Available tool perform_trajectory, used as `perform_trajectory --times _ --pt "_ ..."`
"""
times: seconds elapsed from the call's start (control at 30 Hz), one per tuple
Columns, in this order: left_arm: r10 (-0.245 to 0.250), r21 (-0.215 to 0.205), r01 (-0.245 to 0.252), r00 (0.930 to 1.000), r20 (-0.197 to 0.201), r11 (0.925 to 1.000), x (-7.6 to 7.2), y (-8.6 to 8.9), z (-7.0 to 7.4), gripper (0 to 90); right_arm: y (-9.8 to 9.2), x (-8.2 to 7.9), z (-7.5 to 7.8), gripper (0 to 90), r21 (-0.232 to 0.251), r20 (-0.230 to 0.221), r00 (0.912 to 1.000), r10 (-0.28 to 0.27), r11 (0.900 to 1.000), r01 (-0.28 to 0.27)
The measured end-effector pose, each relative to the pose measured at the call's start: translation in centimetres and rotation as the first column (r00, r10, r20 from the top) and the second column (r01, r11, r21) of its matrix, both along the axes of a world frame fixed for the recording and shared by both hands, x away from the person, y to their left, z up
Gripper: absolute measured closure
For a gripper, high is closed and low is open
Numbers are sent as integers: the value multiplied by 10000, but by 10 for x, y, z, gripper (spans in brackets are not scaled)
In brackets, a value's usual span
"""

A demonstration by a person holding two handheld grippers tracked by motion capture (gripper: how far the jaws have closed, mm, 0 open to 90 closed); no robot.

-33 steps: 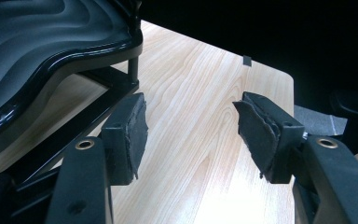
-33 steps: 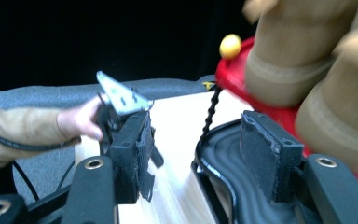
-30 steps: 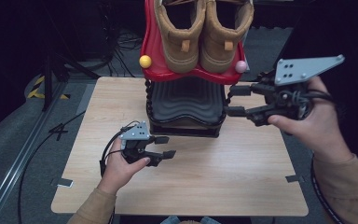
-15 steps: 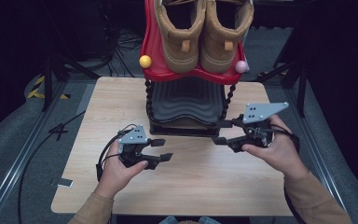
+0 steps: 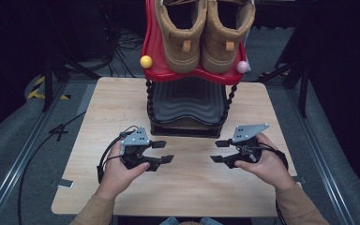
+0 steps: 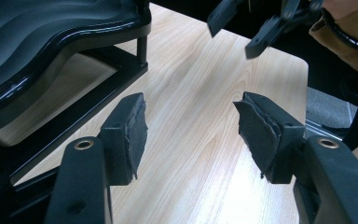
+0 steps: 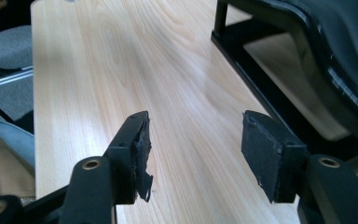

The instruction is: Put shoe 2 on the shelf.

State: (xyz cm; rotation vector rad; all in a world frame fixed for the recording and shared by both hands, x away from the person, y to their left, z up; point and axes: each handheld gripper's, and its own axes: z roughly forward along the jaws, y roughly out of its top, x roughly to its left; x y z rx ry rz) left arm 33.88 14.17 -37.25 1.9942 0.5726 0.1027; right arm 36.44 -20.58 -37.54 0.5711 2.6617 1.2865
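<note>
A pair of tan boots (image 5: 201,33) stands heels-forward on the red top shelf (image 5: 192,76) of a small rack. Below it the rack's black ribbed shelf (image 5: 187,105) is bare. In front of the rack, low over the wooden table (image 5: 98,117), my left gripper (image 5: 168,151) and my right gripper (image 5: 214,151) point at each other with a gap between them. Both are open and hold nothing. The left gripper view has its jaws (image 6: 191,130) wide apart over bare wood, with the right gripper (image 6: 237,25) farther off. The right gripper's pads (image 7: 193,144) also stand apart.
A yellow ball (image 5: 146,61) and a pink ball (image 5: 242,66) cap the red shelf's front corners. The rack's black base frame (image 6: 74,107) lies close to both grippers. Cables and dark stands (image 5: 51,75) sit on the grey floor beyond the table.
My right gripper has come down from beside the rack's right side to low over the table in front of it. The left gripper has stayed in place.
</note>
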Motion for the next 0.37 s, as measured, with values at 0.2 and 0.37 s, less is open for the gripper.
perform_trajectory --times 0.2,0.37 --pt "-65 112 66 10000 -41 9999 1 -1 0 413 6 1 -24 423 -1170 -533 9986 -12 9931 -51" --pt "-162 306 163 9999 -24 9994 4 -3 0 407 6 1 -36 415 -1056 -734 9973 -87 9944 9"
